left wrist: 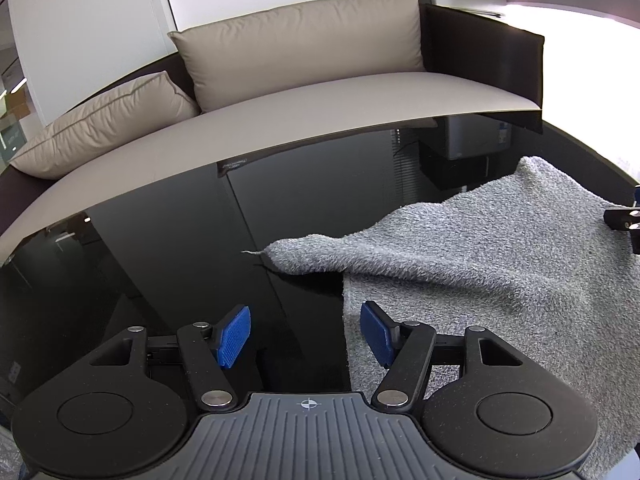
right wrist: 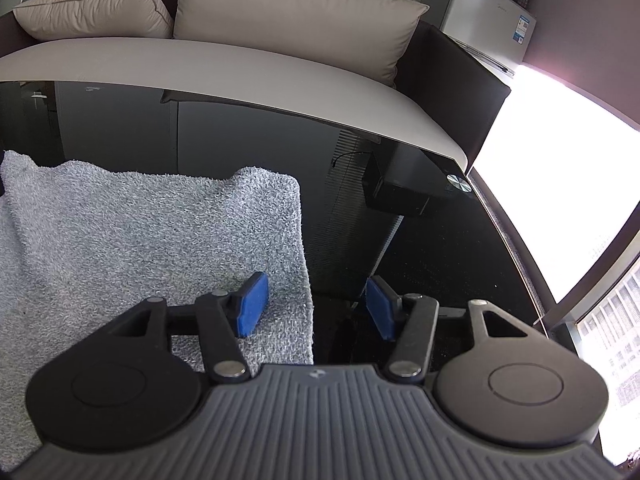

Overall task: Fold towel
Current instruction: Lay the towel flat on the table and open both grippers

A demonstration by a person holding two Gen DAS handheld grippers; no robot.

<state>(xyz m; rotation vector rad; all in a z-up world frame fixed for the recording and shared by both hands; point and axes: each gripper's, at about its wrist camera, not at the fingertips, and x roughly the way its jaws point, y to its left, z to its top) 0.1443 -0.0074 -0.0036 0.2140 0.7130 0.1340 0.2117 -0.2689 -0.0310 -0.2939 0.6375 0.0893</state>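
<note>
A grey terry towel (left wrist: 480, 256) lies on a glossy black table (left wrist: 160, 272), with an upper layer folded over a lower one and one corner pointing left. My left gripper (left wrist: 306, 334) is open over the towel's left edge: its right pad hangs above the cloth, its left pad above bare table. In the right wrist view the towel (right wrist: 140, 232) fills the left half. My right gripper (right wrist: 316, 306) is open astride the towel's right edge, left pad over the cloth, right pad over the table (right wrist: 440, 248). Neither gripper pinches any cloth.
A beige sofa (left wrist: 320, 92) with two cushions runs along the table's far edge. A small silver fridge (right wrist: 488, 12) stands at the back right beside a bright window (right wrist: 560, 184). Part of the other gripper (left wrist: 628, 220) shows at the right edge of the left wrist view.
</note>
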